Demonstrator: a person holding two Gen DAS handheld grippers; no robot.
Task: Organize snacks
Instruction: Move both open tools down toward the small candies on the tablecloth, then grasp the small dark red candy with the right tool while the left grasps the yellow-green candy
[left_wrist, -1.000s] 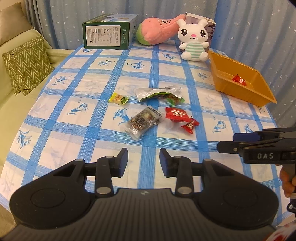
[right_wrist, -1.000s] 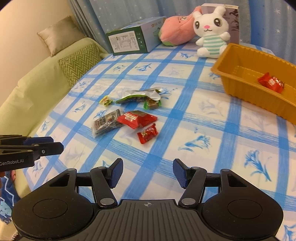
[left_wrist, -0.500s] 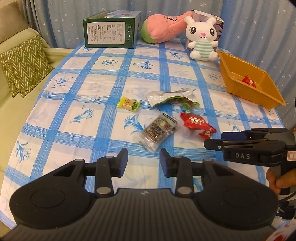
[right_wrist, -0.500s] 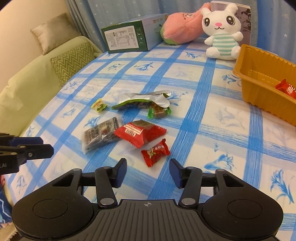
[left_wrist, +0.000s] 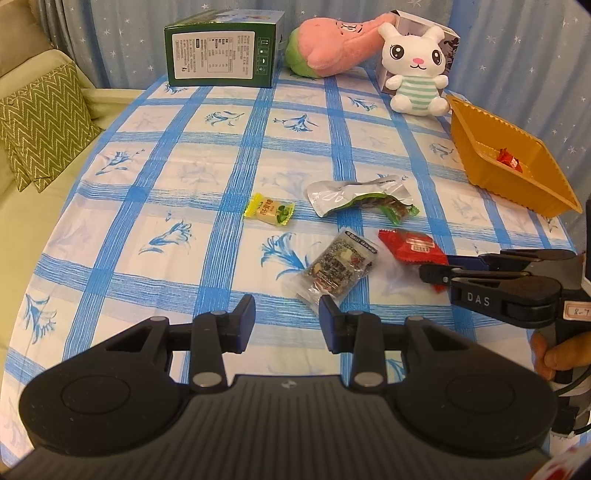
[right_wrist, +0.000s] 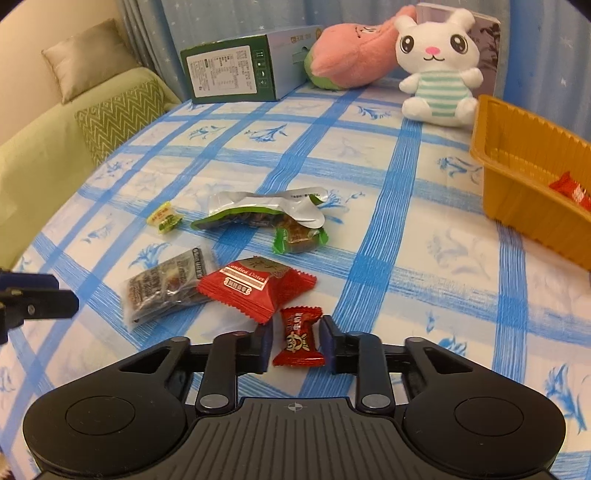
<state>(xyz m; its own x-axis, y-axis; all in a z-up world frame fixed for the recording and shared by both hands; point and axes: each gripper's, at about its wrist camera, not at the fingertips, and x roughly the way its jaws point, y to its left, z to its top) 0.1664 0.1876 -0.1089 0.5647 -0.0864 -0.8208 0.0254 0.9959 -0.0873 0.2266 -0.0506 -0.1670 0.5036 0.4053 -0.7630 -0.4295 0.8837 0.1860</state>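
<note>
Snacks lie loose on the blue-checked tablecloth. A small red candy (right_wrist: 297, 339) sits between the pads of my right gripper (right_wrist: 295, 339), whose jaws are closing and touch its wrapper on both sides. Just beyond lie a larger red packet (right_wrist: 255, 288), a clear packet of dark snacks (right_wrist: 166, 288), a silver-green pouch (right_wrist: 258, 210), a green-wrapped sweet (right_wrist: 299, 238) and a yellow candy (right_wrist: 165, 218). My left gripper (left_wrist: 286, 310) hangs open with nothing in it, just short of the clear packet (left_wrist: 338, 267). The orange tray (left_wrist: 517, 184) at the right holds one red candy (left_wrist: 509, 159).
A green box (left_wrist: 221, 53), a pink plush (left_wrist: 332, 48) and a white bunny plush (left_wrist: 415, 70) stand along the table's far edge. A sofa with a zigzag cushion (left_wrist: 40, 122) is to the left. A person's hand (left_wrist: 554, 354) holds the right gripper.
Both grippers moved forward and lower toward the snacks. The right gripper's jaws narrowed from wide apart to either side of the small red candy. The left jaws kept their gap.
</note>
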